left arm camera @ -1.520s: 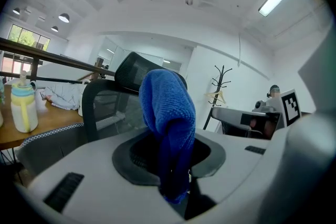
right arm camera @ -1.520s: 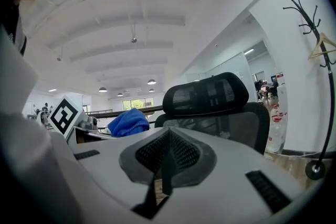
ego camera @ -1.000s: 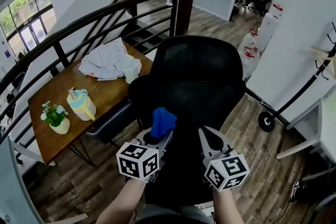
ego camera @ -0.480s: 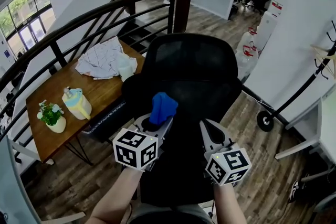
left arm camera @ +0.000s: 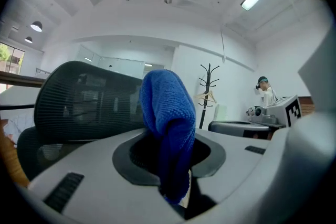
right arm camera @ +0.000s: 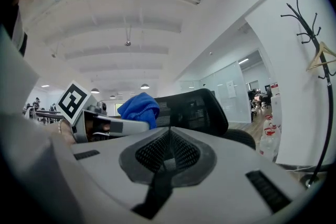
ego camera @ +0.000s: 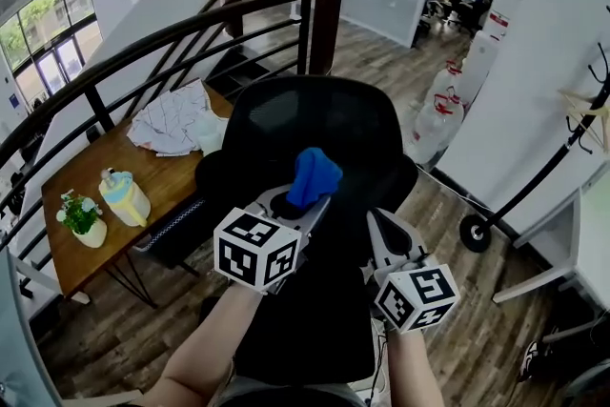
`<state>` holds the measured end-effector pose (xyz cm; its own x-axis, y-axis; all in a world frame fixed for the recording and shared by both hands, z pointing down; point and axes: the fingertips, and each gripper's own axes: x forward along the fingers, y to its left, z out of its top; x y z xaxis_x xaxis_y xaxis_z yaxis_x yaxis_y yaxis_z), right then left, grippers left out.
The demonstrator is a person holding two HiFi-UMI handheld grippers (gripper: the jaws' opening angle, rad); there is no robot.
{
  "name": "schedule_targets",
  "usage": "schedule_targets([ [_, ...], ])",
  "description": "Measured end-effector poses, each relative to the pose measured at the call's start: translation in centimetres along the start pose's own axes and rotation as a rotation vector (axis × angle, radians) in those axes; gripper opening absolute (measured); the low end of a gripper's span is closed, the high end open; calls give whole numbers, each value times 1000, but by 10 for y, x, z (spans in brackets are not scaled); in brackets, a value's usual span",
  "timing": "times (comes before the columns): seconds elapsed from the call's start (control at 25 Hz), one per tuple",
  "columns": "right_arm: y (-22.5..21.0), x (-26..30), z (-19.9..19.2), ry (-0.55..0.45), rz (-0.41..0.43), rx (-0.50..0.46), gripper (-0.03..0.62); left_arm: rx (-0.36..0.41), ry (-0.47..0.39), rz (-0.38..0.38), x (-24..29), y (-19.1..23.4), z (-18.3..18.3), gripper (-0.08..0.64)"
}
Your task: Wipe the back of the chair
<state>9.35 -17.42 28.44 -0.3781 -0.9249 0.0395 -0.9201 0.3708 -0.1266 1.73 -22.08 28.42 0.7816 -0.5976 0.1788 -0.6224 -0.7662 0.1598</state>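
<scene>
Where the wood-plank floor [ego camera: 448, 319] runs up to a dark stair railing [ego camera: 162, 38], a wooden worktop [ego camera: 67, 195] stands at the left, carrying a potted plant [ego camera: 79, 218], a pale blue and yellow jug [ego camera: 124, 196] and a crumpled white cloth [ego camera: 176, 121]. White walls close the room on the right, with large water bottles [ego camera: 434, 124] on the floor beyond. A black mesh office chair [ego camera: 305, 133] fills the middle of the head view, its back facing the person. The left tool [ego camera: 297, 205] is clamped on a bunched blue cloth [ego camera: 315, 174], which stands up out of the jaws just in front of the chair back; whether it touches the mesh cannot be told. The right tool [ego camera: 379, 226] sits just beside it on the right, its jaws pressed together with nothing between them. Only the left gripper view shows a person far off at desks and a coat stand [left arm camera: 208, 84] past the chair. The right gripper view alone shows the left tool from the side, with the cloth rising from it against the chair back.
</scene>
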Motion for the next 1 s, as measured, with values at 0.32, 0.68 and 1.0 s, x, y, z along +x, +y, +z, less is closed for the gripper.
schedule_targets([
  [0.32, -41, 0, 16, -31, -31, -19, 29, 74, 4, -25, 64, -27, 37, 117],
  [0.68, -71, -6, 27, -72, -58, 22, 28, 36, 0, -78, 121, -46, 55, 117],
  [1.0, -88, -4, 27, -87, -49, 86, 28, 13, 31, -74, 147, -38, 47, 117],
])
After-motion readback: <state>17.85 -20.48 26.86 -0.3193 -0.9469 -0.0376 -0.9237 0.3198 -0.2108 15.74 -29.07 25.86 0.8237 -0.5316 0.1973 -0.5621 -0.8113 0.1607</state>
